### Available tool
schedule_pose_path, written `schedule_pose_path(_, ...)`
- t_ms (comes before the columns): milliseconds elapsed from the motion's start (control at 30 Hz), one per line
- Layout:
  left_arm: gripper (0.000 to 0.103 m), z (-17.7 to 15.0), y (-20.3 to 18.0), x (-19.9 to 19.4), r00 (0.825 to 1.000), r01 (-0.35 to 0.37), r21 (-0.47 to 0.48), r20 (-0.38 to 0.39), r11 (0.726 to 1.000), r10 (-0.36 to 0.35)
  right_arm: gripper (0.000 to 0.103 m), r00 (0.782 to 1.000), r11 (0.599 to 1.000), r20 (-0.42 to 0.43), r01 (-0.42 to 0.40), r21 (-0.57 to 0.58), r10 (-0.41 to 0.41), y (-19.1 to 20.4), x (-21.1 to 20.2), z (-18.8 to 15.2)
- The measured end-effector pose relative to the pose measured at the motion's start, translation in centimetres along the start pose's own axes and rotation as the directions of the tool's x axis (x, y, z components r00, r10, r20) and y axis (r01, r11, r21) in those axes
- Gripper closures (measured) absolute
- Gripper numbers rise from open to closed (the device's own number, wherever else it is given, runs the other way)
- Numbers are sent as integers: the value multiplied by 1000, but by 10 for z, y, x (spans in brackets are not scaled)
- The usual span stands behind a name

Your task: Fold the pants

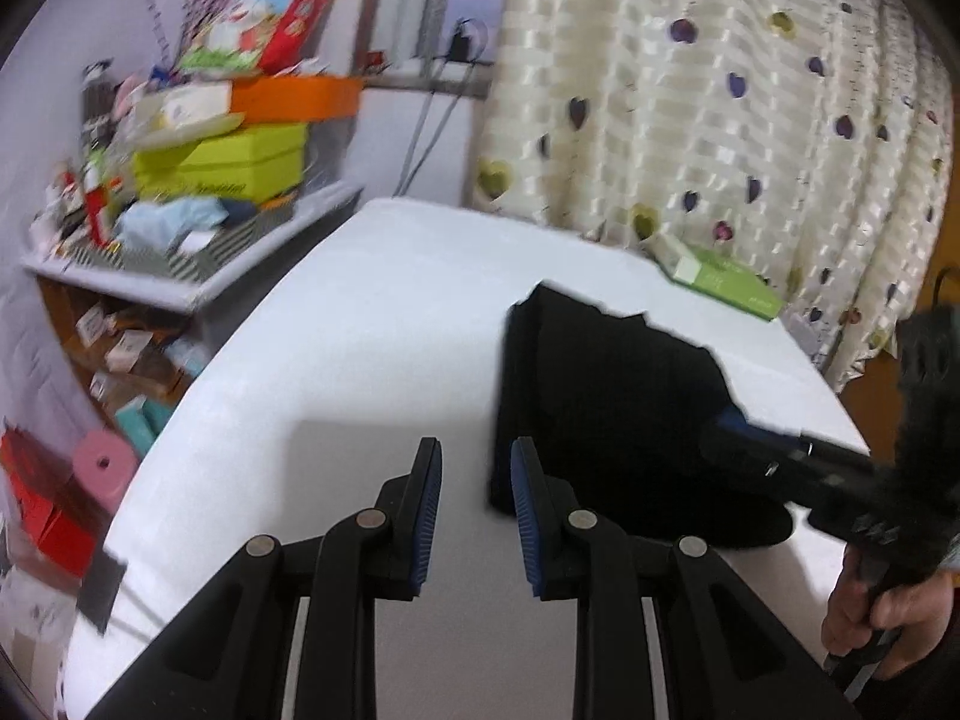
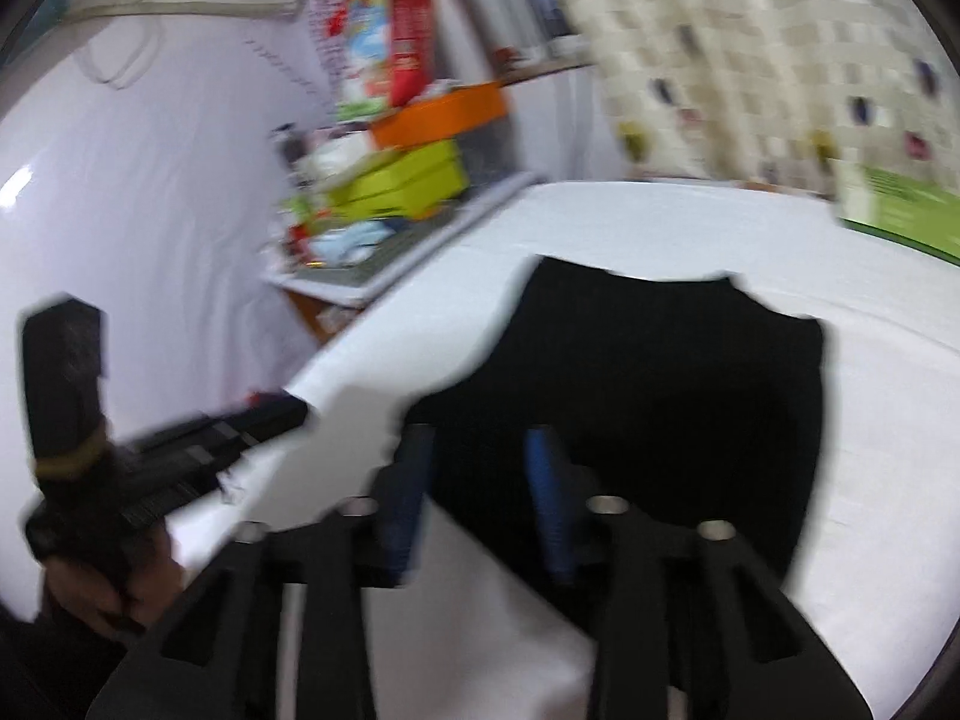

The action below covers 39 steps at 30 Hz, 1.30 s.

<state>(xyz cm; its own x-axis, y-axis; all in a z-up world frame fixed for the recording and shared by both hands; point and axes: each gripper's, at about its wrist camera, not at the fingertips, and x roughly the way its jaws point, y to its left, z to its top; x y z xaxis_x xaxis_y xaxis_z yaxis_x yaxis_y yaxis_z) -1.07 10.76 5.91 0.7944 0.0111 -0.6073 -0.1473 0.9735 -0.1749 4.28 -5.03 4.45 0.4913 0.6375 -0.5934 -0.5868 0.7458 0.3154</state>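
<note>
Black pants (image 1: 606, 396) lie folded on the white table (image 1: 372, 324), right of centre. Both claws gape empty: the left gripper (image 1: 475, 468) over bare cloth, the right gripper (image 2: 477, 456) over the pants. Only the left view shows a hand (image 1: 894, 618); boxes (image 1: 240, 156) crowd the far-left shelf.

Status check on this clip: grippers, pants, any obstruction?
Left gripper open, empty. Right gripper open, empty, fingers over the pants' near edge. Black pants lie folded on white table. Nothing in the way.
</note>
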Motion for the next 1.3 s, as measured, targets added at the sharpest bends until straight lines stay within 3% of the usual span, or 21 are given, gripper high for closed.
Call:
schedule_pose_path(167,77,13,-36,15,997,81,77,2,994,-82,83,989,990,-74,131,48,-127,-28,4,-16)
schedule_pose_path(200,77,13,-44,21,996,93,98,-6,991,-93,83,985,989,-112,138,57,-132,-34,10,-20)
schedule_pose_path(267,77,10,-55,34,994,111,124,-35,986,-108,84,988,990,-94,127,65,-120,-37,7,-21)
schedule_pose_path(400,77,-4,-59,62,992,83,162,-112,983,-65,83,987,990,-91,134,47,-129,-35,3,-17)
schedule_pose_path(800,77,-11,-63,59,995,67,200,-87,978,-51,83,984,986,-59,167,22,-165,-41,-8,-23)
schedule_pose_path(933,77,-10,-63,59,995,62,206,-87,977,-45,83,983,985,-84,168,49,-164,-50,-5,-26)
schedule_pose_path(1300,77,32,-65,69,998,48,241,-57,969,-35,83,971,971,-56,236,39,-234,-71,0,7)
